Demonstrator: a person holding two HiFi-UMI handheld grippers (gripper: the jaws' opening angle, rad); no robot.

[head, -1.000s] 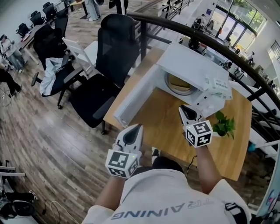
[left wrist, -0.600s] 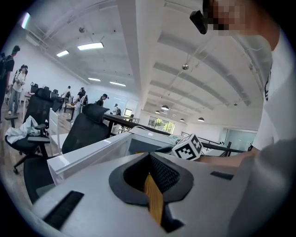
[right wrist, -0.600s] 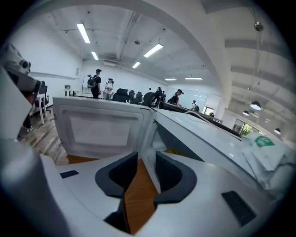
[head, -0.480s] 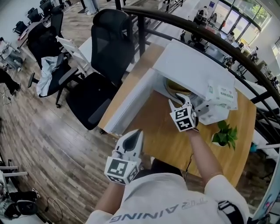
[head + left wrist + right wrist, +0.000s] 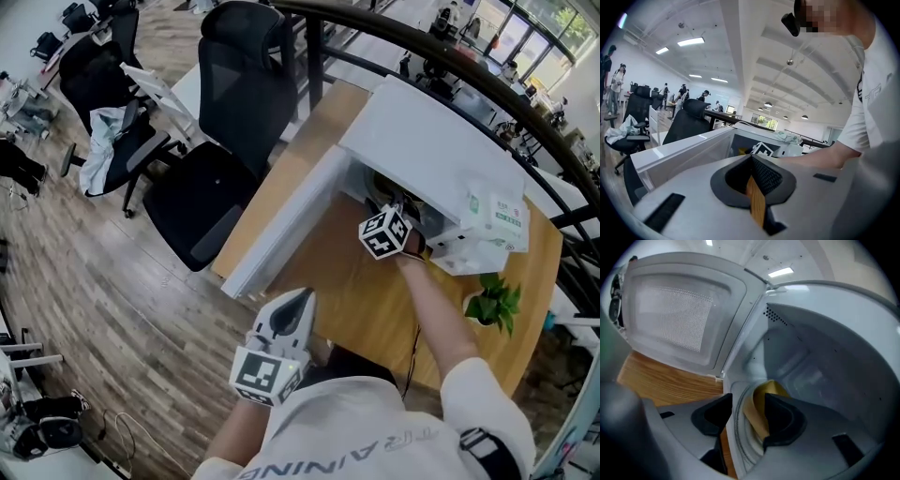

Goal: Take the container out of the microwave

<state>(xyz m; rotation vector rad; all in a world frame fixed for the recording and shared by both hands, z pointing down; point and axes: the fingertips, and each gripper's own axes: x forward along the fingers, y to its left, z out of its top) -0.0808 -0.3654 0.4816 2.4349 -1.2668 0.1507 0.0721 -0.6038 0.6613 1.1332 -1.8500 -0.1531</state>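
The white microwave [image 5: 431, 155] stands on the wooden table [image 5: 347, 281] with its door [image 5: 286, 225] swung wide to the left. In the right gripper view a yellow container [image 5: 764, 397] sits on the glass turntable inside the cavity. My right gripper [image 5: 747, 416] reaches into the opening, its jaws opening, one on each side of the container's near rim and not pressing on it. In the head view its marker cube [image 5: 384, 232] covers the container. My left gripper [image 5: 295, 302] hangs shut and holding nothing, low at the table's near edge, well short of the microwave.
A small potted plant [image 5: 497, 302] stands right of the microwave, and a white printed box [image 5: 497, 217] lies on its top. A black office chair [image 5: 225, 159] is at the table's left side. A dark railing [image 5: 450, 66] runs behind the table.
My right gripper has gone from above the table, forward and down, into the microwave's mouth, rolling as it went, and its jaws have opened. The left gripper has drifted only a little.
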